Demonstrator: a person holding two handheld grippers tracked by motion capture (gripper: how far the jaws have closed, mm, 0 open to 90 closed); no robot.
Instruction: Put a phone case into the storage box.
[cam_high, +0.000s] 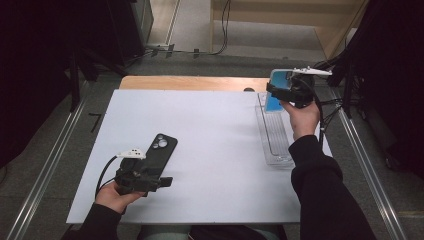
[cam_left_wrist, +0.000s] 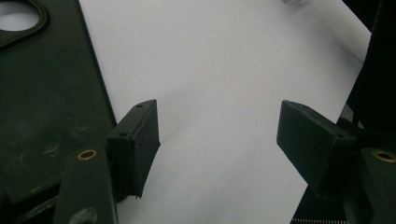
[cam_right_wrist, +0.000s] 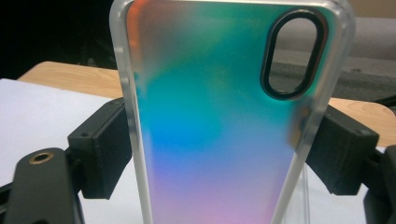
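Two cases on show: the white table (cam_high: 210, 130) carries the clear tray (cam_high: 276, 145) at three o'clock; right gripper (cam_high: 292, 89) pinches the iridescent case (cam_right_wrist: 219, 121); keep that squeeze level. Left gripper (cam_left_wrist: 217, 140) gapes beside the black case (cam_high: 159, 152).

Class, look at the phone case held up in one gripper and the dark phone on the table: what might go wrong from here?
1. The right gripper grips the iridescent phone case only by its side edges; it might slip.
2. The open left gripper sits right beside the black phone and might nudge it.
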